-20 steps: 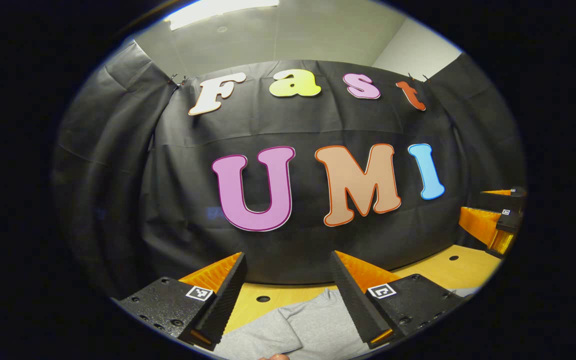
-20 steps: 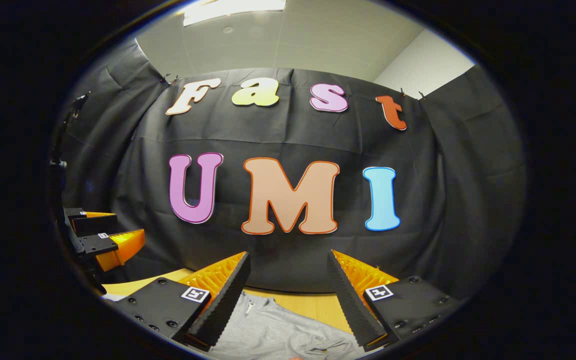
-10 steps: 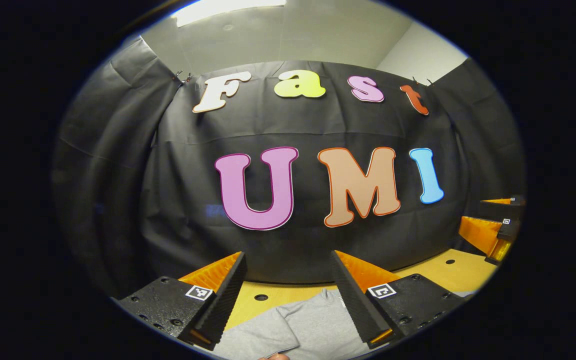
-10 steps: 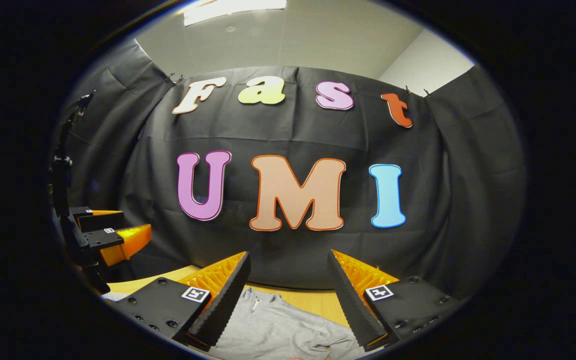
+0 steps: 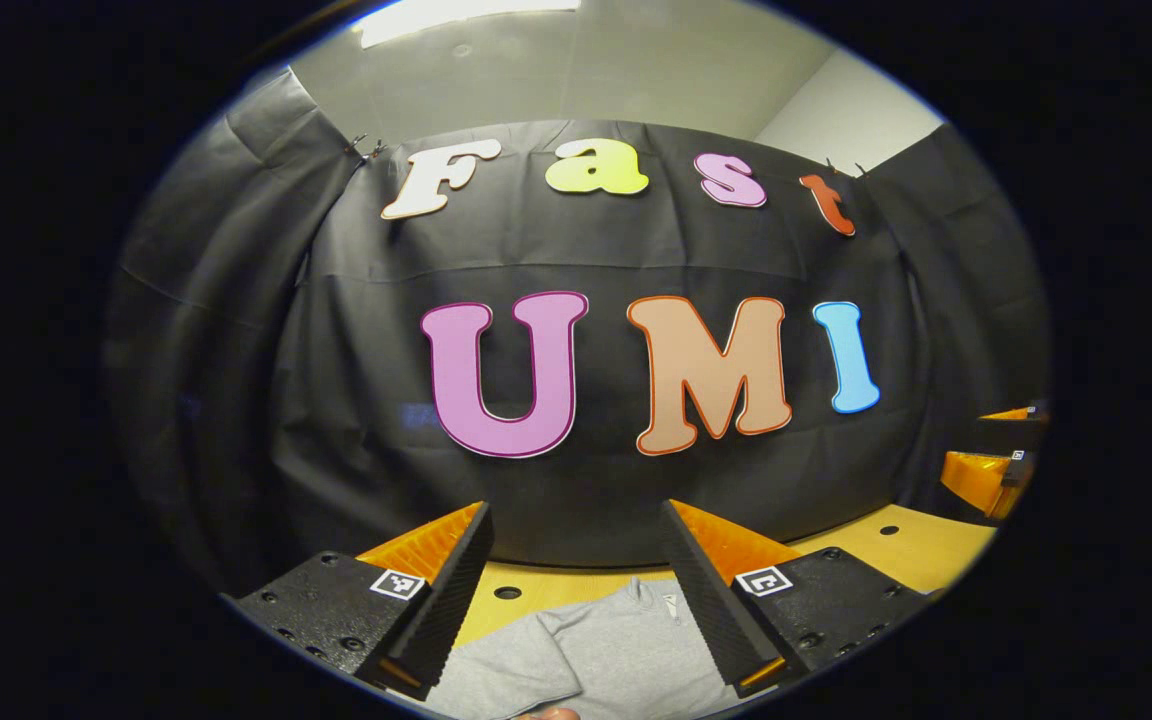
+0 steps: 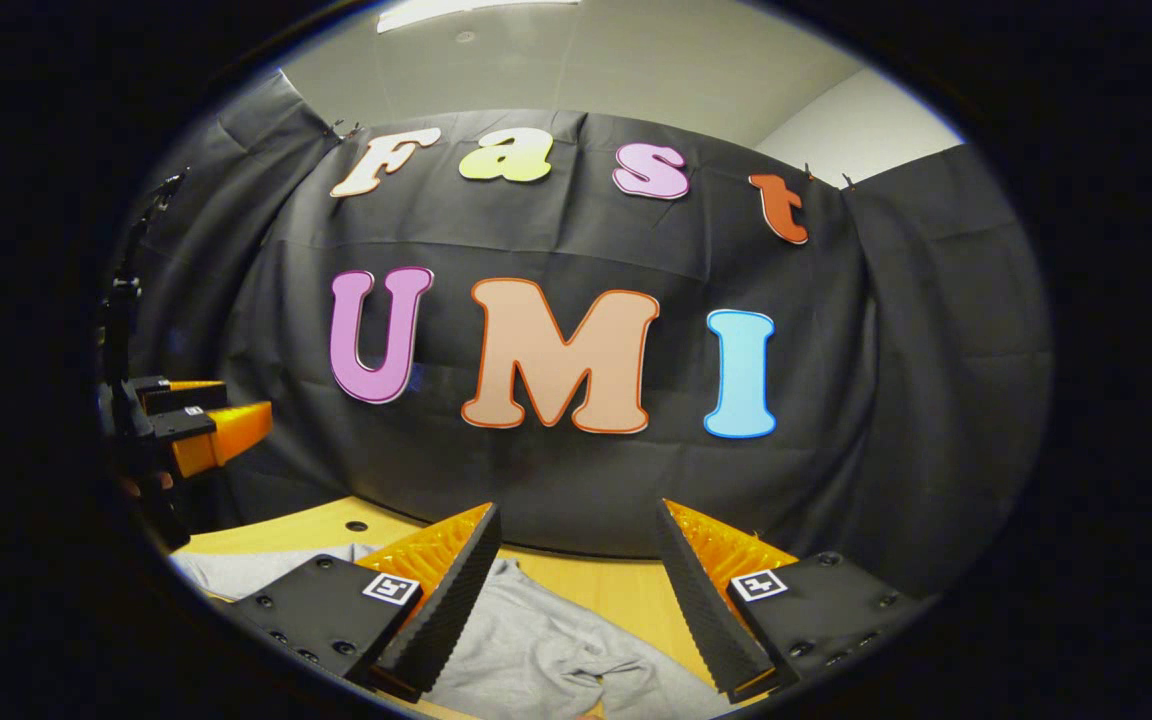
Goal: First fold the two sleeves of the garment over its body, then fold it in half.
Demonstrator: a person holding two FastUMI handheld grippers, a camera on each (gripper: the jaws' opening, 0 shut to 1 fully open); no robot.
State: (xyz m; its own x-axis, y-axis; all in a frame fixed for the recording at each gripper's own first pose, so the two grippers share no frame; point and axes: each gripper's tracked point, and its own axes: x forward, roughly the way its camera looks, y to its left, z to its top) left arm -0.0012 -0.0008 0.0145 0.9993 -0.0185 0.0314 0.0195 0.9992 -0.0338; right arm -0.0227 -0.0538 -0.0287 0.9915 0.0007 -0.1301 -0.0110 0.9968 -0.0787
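Left tool (image 5: 576, 590) and right tool (image 6: 576, 590) held open and empty above the grey sweatshirt (image 6: 546, 650) on the surface (image 5: 921, 555), seemingly poised for sleeve grasps.

Each gripper, the left gripper (image 5: 576, 600) and the right gripper (image 6: 576, 600), is built with two wedge-shaped fingers ridged along the inner faces. Black mounting blocks studded with screws are fitted behind them, and each block is marked with a small square black-and-white tag.

The left gripper (image 5: 576, 600) is held with its jaws wide apart above the bench (image 5: 896, 555). A grey garment (image 5: 601, 655) is seen lying flat on the bench between the fingers. The right gripper (image 5: 996, 455) is seen far off at the right edge.
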